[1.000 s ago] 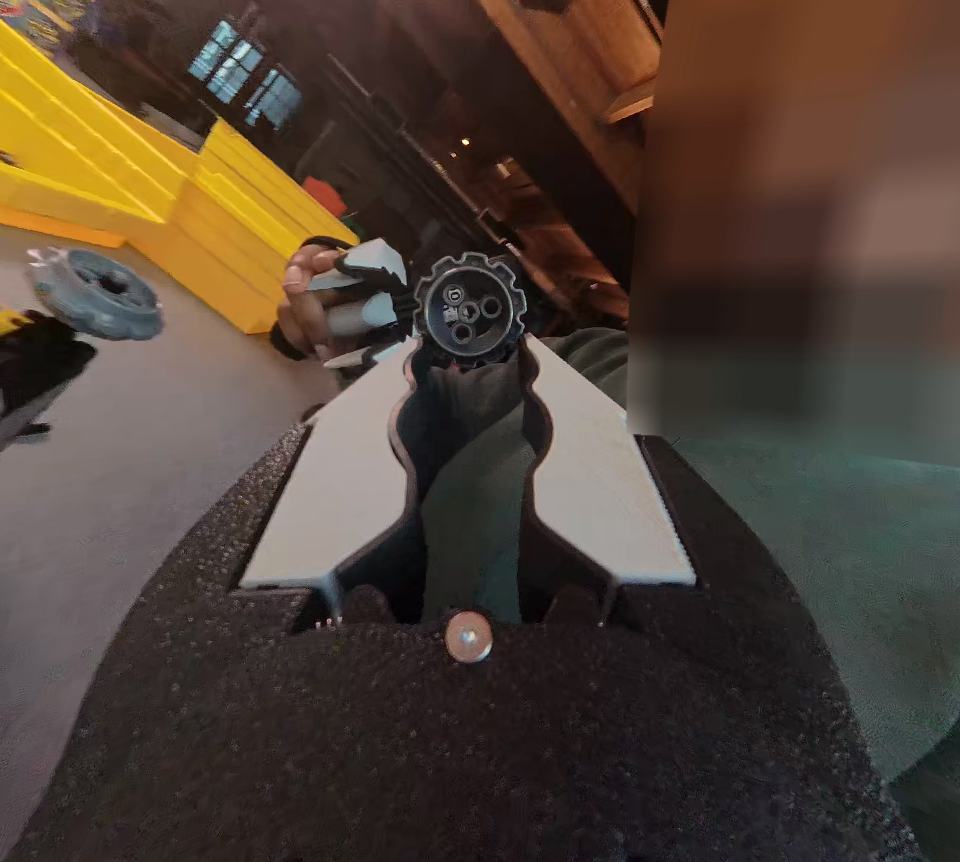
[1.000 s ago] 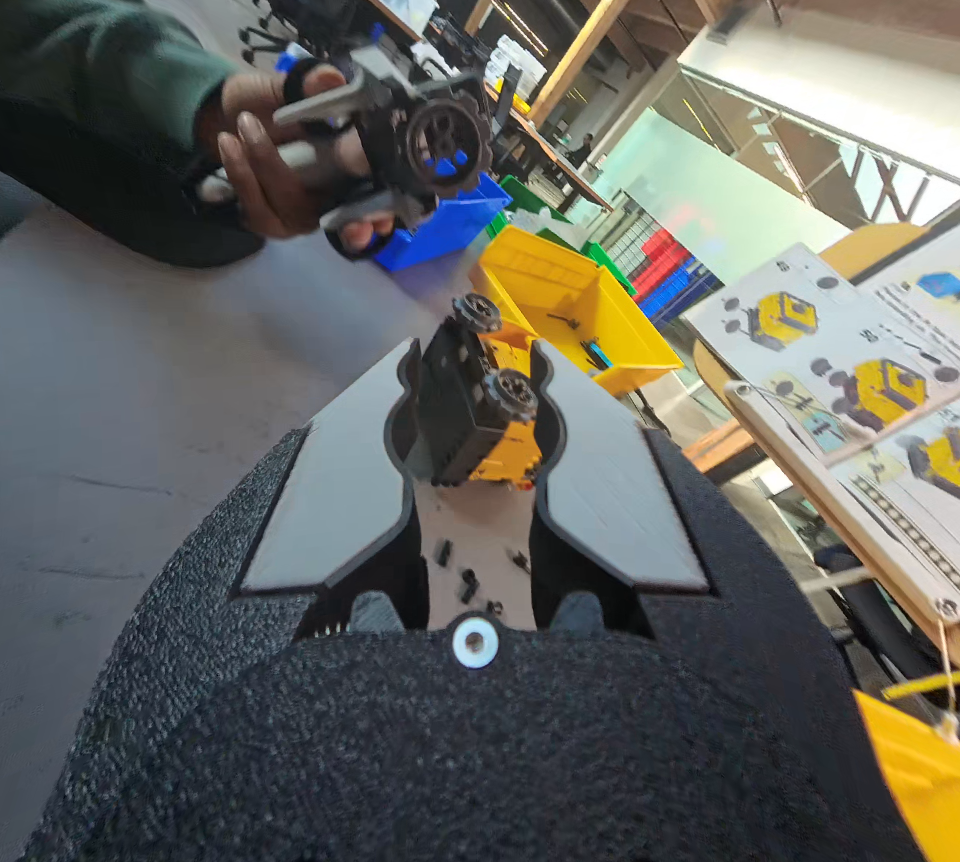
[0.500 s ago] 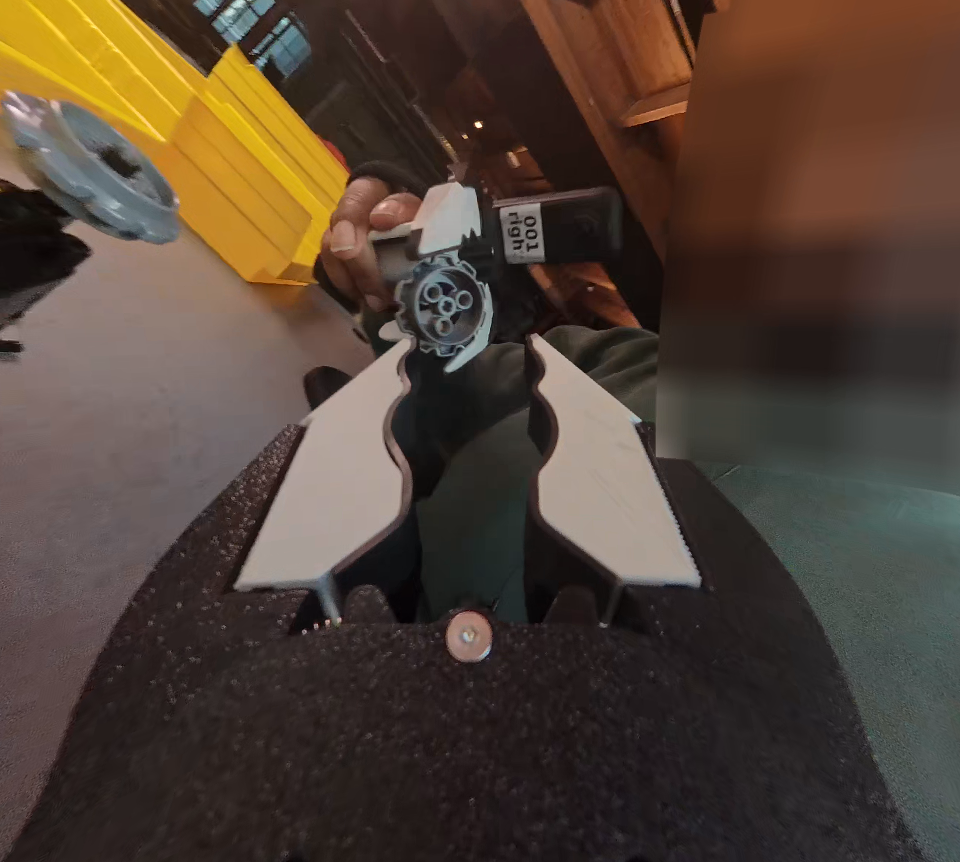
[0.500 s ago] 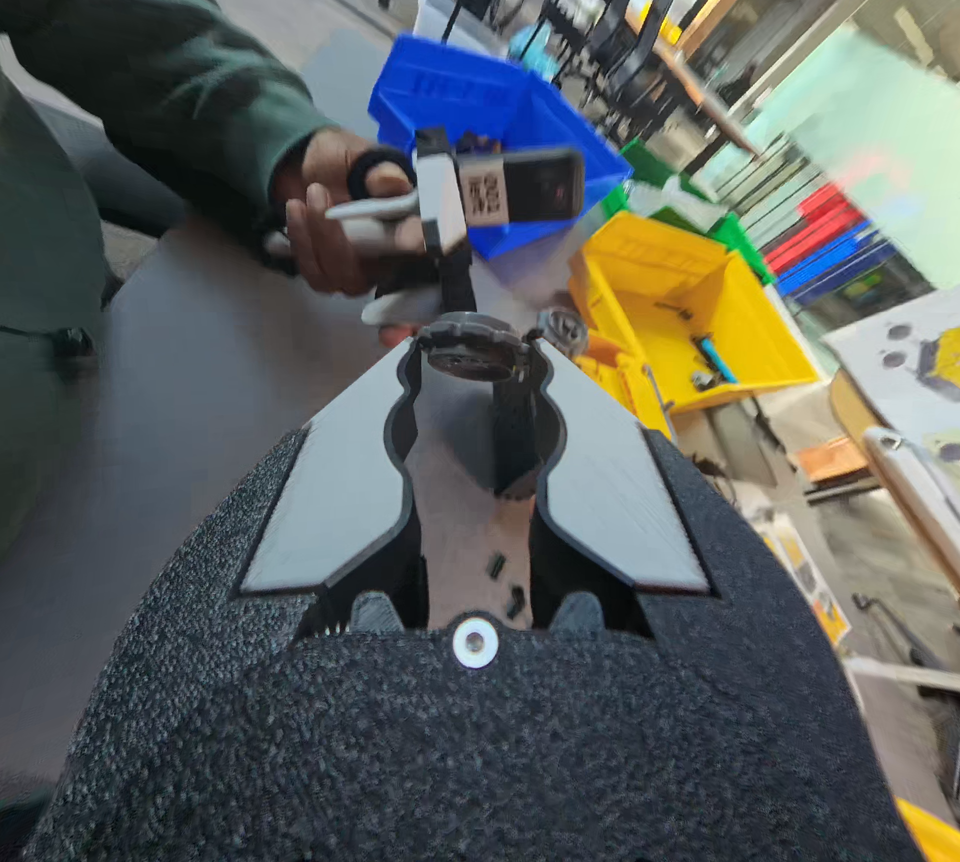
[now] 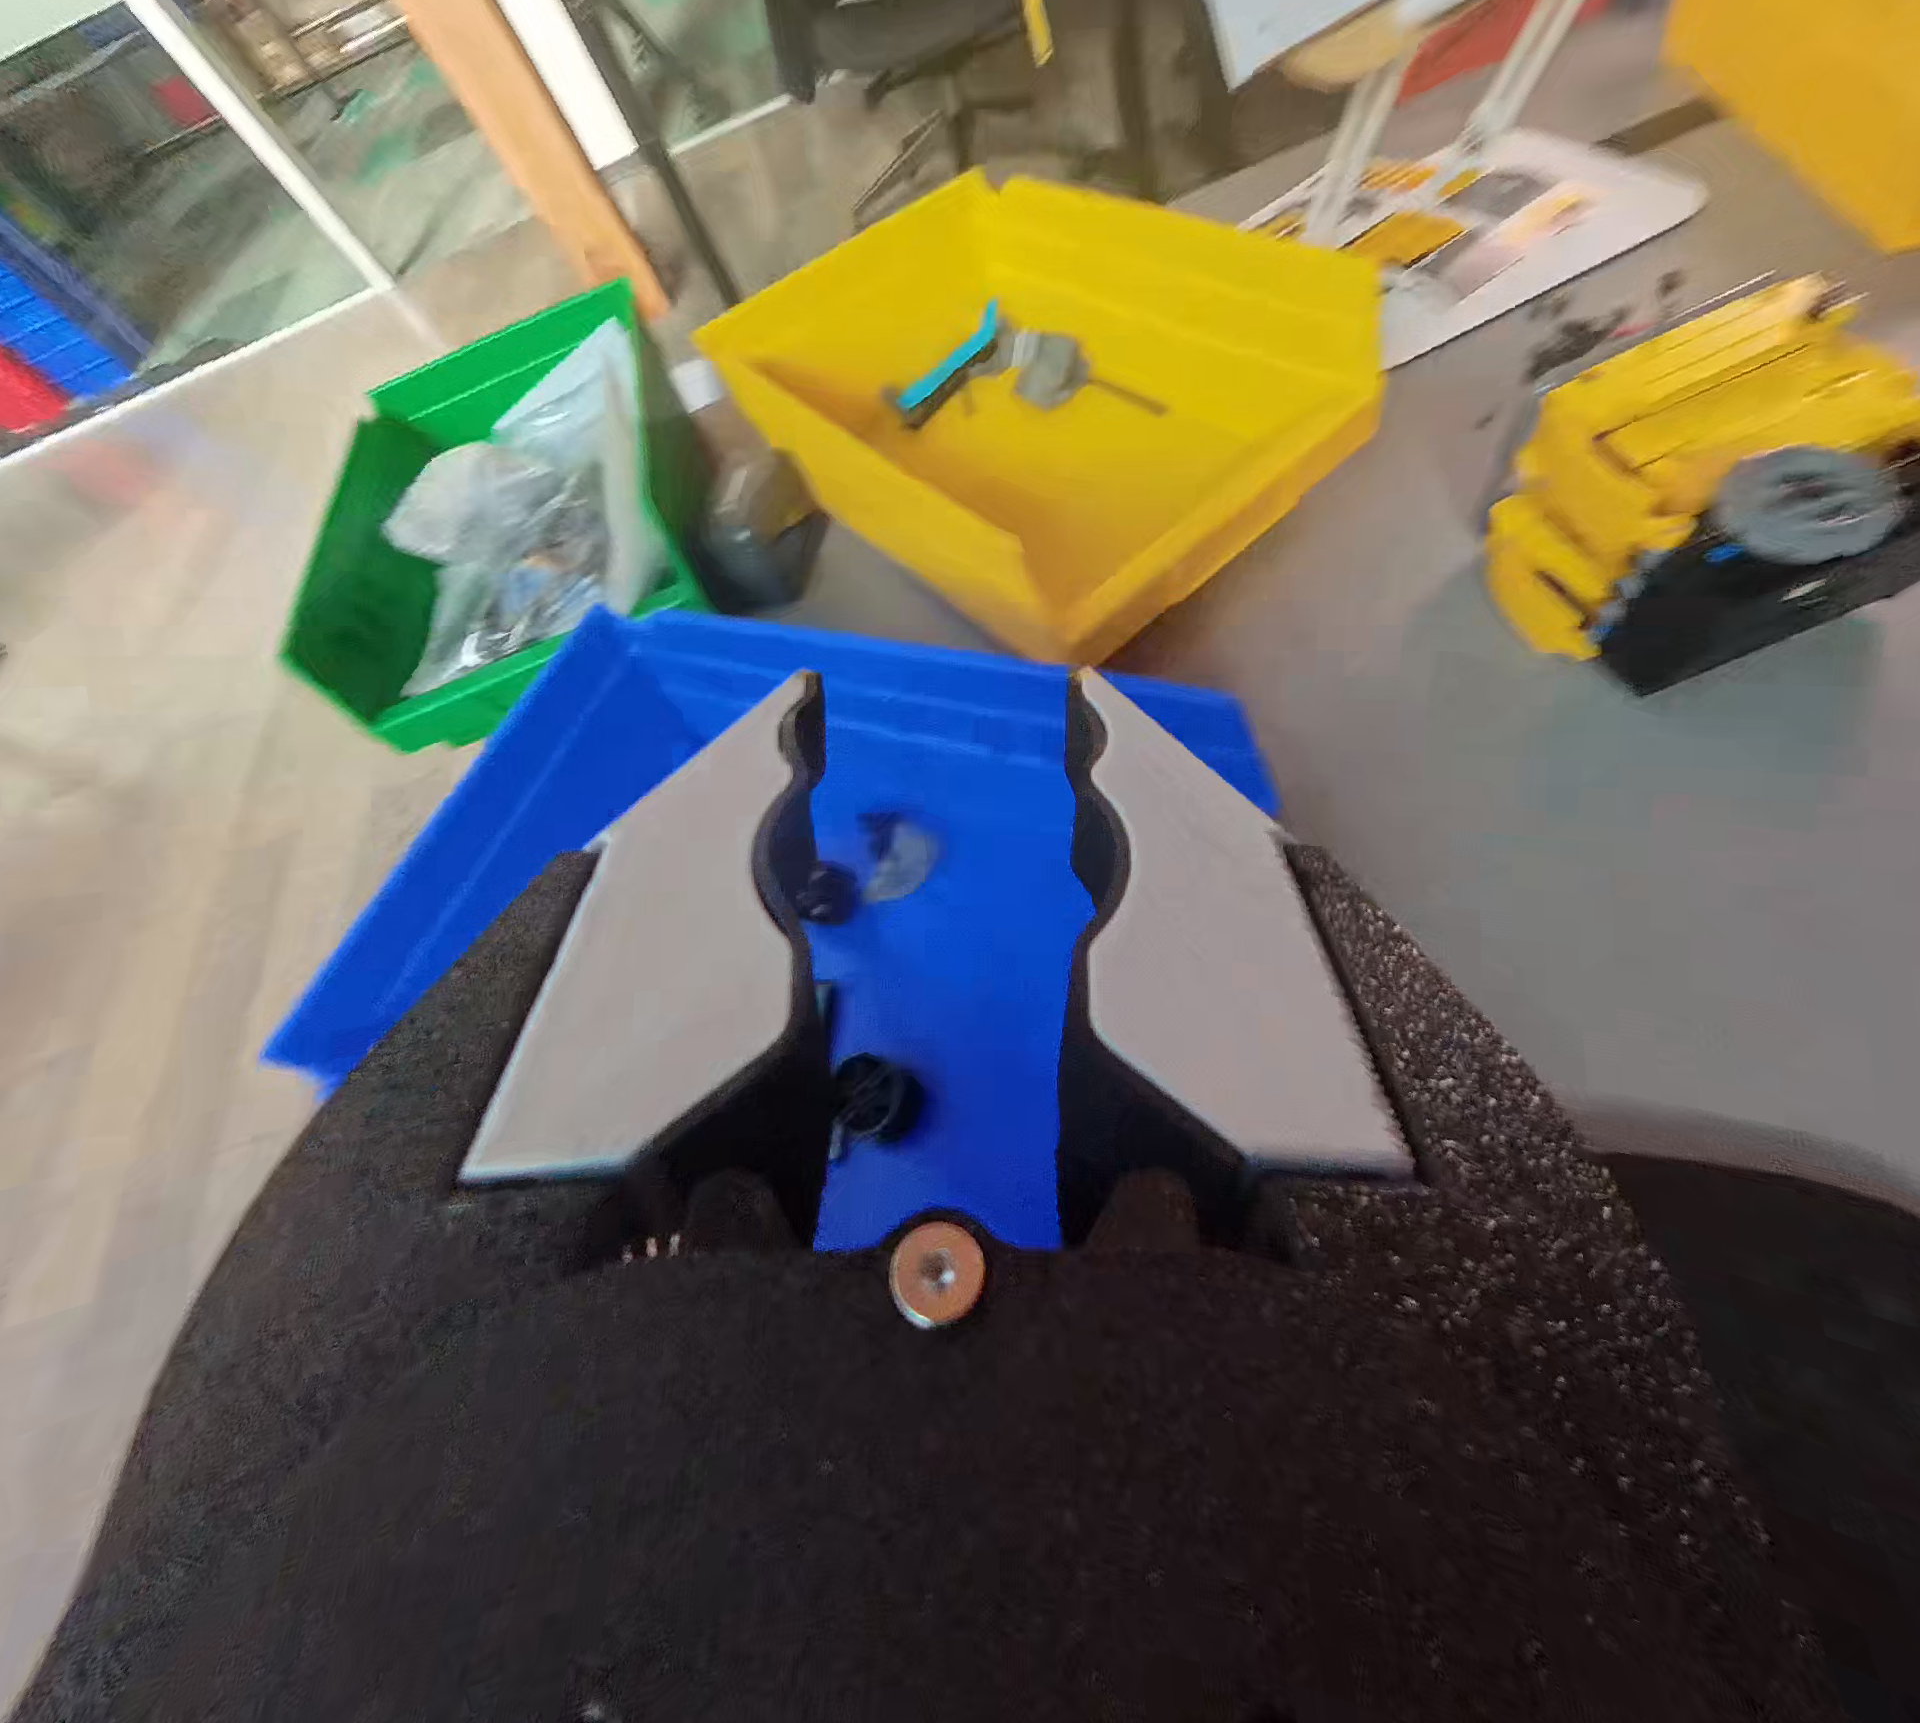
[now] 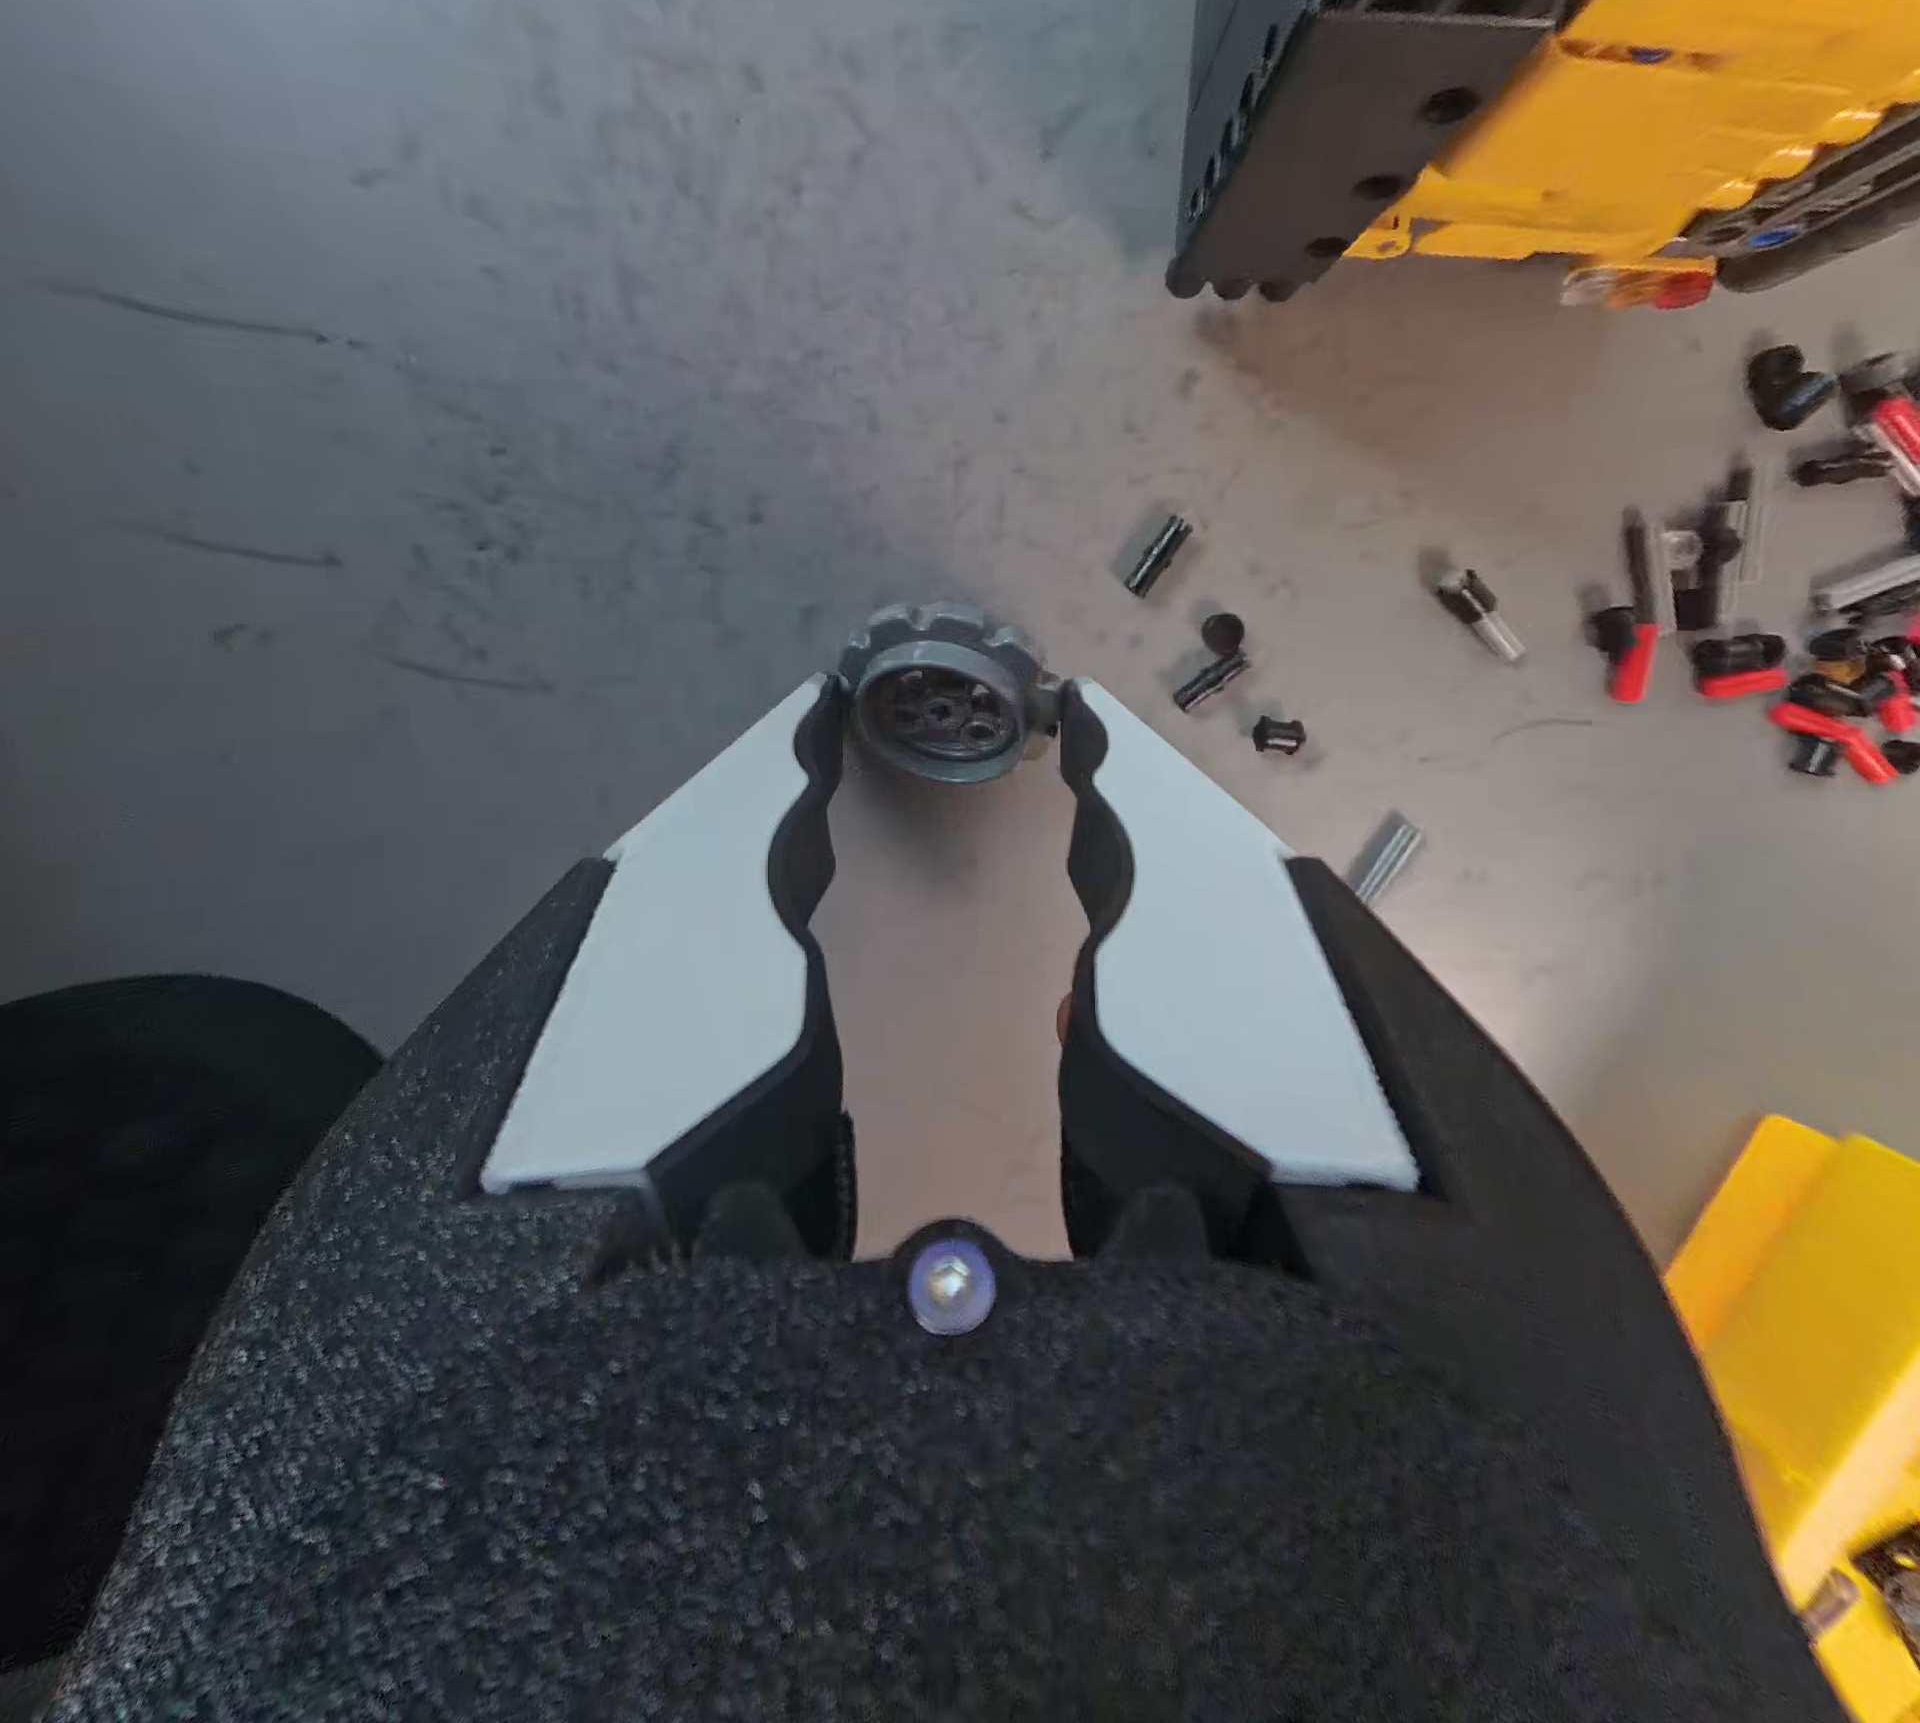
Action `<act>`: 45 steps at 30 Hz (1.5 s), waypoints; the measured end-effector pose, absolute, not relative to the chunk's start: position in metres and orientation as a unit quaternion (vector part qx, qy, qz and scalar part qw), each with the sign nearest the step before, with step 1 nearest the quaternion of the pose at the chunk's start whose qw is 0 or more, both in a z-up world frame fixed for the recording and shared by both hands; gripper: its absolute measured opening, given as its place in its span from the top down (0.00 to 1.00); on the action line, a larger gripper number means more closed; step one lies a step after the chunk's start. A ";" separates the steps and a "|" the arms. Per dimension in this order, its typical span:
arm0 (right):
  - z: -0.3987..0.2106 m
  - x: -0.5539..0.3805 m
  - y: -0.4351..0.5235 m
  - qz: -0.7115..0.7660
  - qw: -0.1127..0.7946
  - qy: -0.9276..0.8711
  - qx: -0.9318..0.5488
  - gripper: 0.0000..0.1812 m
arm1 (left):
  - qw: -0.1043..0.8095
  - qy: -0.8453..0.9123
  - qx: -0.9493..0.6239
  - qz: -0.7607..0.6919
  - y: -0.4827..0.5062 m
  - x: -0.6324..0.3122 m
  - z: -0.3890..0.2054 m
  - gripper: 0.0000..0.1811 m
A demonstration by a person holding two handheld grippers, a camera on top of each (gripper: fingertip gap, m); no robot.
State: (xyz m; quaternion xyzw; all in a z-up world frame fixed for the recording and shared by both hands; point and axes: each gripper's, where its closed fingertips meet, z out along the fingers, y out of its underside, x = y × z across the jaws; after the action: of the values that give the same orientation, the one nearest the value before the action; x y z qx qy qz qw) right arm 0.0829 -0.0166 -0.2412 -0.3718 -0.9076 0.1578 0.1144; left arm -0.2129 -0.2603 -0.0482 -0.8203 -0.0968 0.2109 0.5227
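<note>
Two sets of tongs: the right tongs (image 6: pixel 948 707) pinch a grey, toothed plastic wheel hub (image 6: pixel 940 705) at their tips above the grey bench (image 6: pixel 520 323), near scattered black and red pins (image 6: pixel 1766 624). Empty, the left tongs (image 5: pixel 943 697) gape over a blue plastic bin (image 5: pixel 540 821); beyond stand green (image 5: pixel 343 613) and yellow bins (image 5: pixel 1195 530).

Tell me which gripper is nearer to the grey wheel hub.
Right. The right gripper has the grey wheel hub pinched between its fingertips above the table. The left gripper is open and empty over the blue bin.
</note>
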 end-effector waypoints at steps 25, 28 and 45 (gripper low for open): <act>-0.198 0.089 0.017 0.409 0.294 -0.747 -0.434 0.71 | 0.042 -0.047 -0.997 0.039 -0.328 -0.333 -0.229 0.94; -0.196 0.088 0.019 0.421 0.303 -0.741 -0.426 0.74 | 0.036 -0.045 -0.998 0.029 -0.327 -0.332 -0.231 0.96; -0.196 0.086 0.024 0.427 0.315 -0.731 -0.429 0.73 | -0.023 -0.034 -0.999 -0.030 -0.329 -0.319 -0.235 0.94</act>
State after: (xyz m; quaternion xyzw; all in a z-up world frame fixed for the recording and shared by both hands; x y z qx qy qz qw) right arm 0.0862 0.0236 -0.1964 -0.4292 -0.7307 0.4274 0.3149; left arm -0.3185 -0.3290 -0.2355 -0.9987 -0.0336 -0.0299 -0.0228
